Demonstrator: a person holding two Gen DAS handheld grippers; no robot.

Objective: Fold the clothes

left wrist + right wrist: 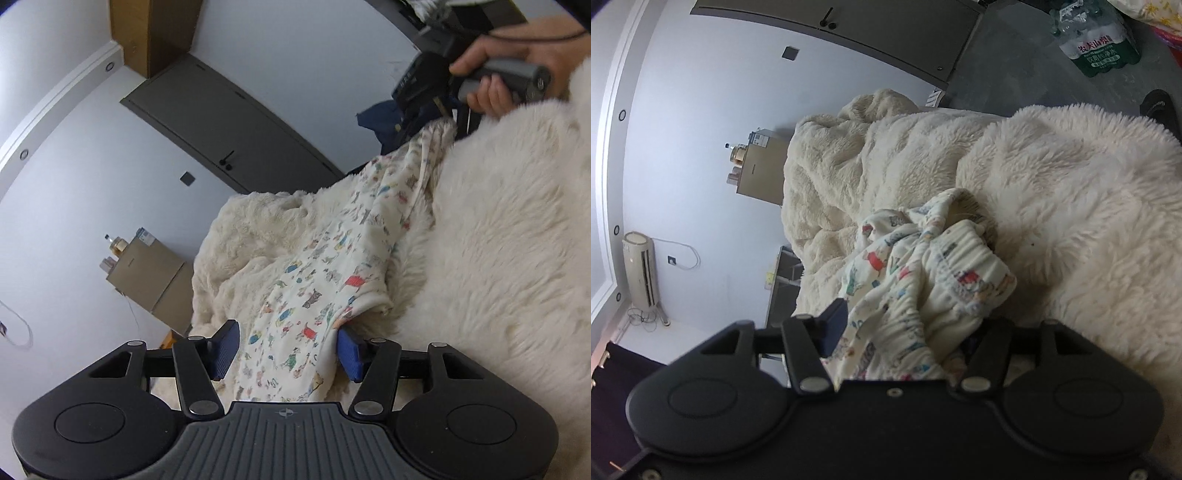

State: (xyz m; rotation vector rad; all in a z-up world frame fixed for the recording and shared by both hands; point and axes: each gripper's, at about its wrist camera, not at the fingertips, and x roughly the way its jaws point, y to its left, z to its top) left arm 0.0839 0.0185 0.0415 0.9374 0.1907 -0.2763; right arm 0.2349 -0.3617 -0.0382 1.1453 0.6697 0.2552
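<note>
**Patterned garment stretched between both grippers over the fleece, no fold visible**

Progress. I found the patterned garment, cream with small coloured animal prints, strung out long and narrow between my two grippers above the white fleece blanket. It hung as a loose, twisted band, not flat. In the right wrist view the elastic waistband sat bunched and gathered just ahead of the tool, with the cloth crumpled around it. I saw no crisp crease and no stacked layers, so I judged the piece not yet in a folded state; it remained to be spread or aligned and doubled over. A dark blue cloth lay beyond the far end; I could not tell what it was.

Jaws, left gripper. Blue pads stood well apart, with the fabric running through the gap. The right-hand pad touched the cloth edge; the other cleared it. I judged this one not clamped.

Jaws, right gripper. Cloth filled the space between the fingers and covered one of them. In the left wrist view the garment's far end rose to that tool, held by a hand, which suggested a pinch, but I could not tell the jaw state for certain.
</note>
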